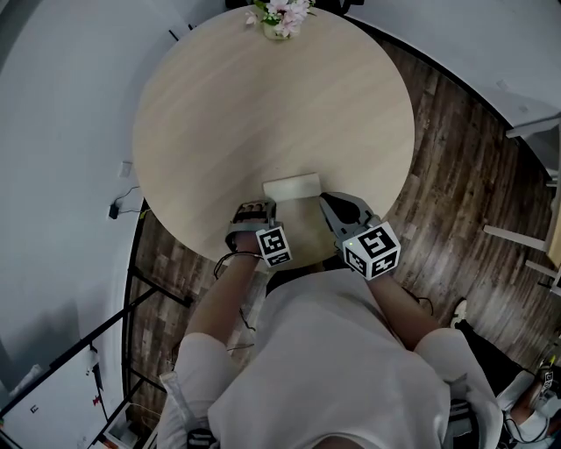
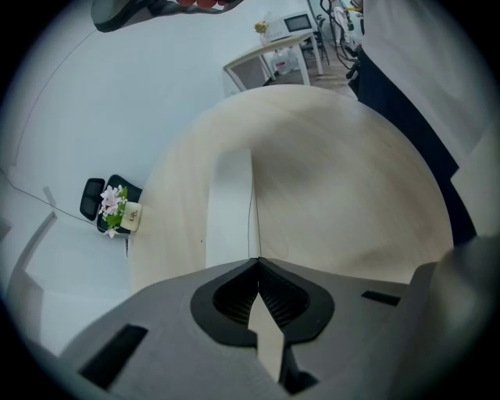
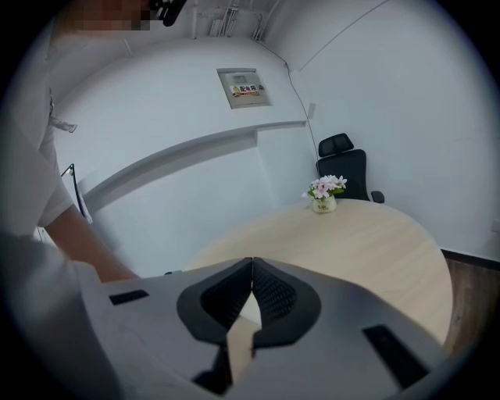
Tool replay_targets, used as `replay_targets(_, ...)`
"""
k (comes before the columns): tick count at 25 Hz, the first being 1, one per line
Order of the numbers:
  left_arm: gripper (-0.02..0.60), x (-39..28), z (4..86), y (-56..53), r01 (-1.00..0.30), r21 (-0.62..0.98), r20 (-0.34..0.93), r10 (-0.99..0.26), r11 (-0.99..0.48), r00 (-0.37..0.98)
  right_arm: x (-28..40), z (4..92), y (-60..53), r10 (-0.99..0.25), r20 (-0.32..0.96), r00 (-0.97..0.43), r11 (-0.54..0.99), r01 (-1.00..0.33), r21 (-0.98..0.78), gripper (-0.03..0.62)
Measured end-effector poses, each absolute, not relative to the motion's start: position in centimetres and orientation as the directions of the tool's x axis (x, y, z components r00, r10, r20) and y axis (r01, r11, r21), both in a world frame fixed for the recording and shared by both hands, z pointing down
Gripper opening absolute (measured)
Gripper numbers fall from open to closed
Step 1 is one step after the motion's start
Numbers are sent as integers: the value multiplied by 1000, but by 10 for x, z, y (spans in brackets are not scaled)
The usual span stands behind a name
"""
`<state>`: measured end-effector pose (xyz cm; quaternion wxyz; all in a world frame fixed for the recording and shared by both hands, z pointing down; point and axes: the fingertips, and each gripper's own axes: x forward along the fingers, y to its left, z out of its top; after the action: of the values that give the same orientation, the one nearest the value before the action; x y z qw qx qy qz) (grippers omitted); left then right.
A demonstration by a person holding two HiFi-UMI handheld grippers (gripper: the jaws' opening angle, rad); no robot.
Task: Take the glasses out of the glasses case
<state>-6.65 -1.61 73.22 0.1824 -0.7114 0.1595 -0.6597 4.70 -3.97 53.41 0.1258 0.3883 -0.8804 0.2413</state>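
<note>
Table: a round, pale wooden table [image 1: 263, 105] stands on a dark plank floor [image 1: 456, 175], with white walls close around it.

Glasses case: a white oblong glasses case [image 1: 292, 186] lies flat on the table near the edge closest to the person, between the two grippers. From above it looks closed, though I can't pick out a seam.

Left gripper: the left gripper [image 1: 259, 209] is tipped steeply down at the left end of the glasses case, just beside it. I can't tell whether it touches.

Left jaws: in the left gripper view they are pressed together tip to tip with nothing between them. The glasses case [image 2: 230, 207] stretches away right ahead of the tips.

Right gripper: the right gripper [image 1: 333, 203] sits just off the right end of the glasses case, angled only a little downward across the table.

Right jaws: in the right gripper view they are closed on each other and hold nothing, with bare tabletop beyond them.

Flowers: a small pot of pink and white flowers [image 1: 279, 17] stands at the far edge of the table, well apart from the glasses case.

Chair: a black office chair [image 3: 344, 164] stands behind the flowers, close to the wall.

Person: the person [image 1: 324, 368] wears a white short-sleeved top and stands at the near edge of the table with both forearms bare.

Wall: a small panel [image 3: 244, 87] hangs high on the white wall, its print too small to read.
</note>
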Motion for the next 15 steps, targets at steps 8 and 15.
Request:
replay_targets(8, 5, -68, 733, -15, 0, -453, 888, -451, -891, 85, 35, 561, -42, -547, 494, -675, 683, -702, -203, 14)
replay_targets(15, 5, -68, 733, -15, 9, -438, 896, -436, -899, 79, 15, 591, -48, -441, 656, -613, 883, -426, 196, 14)
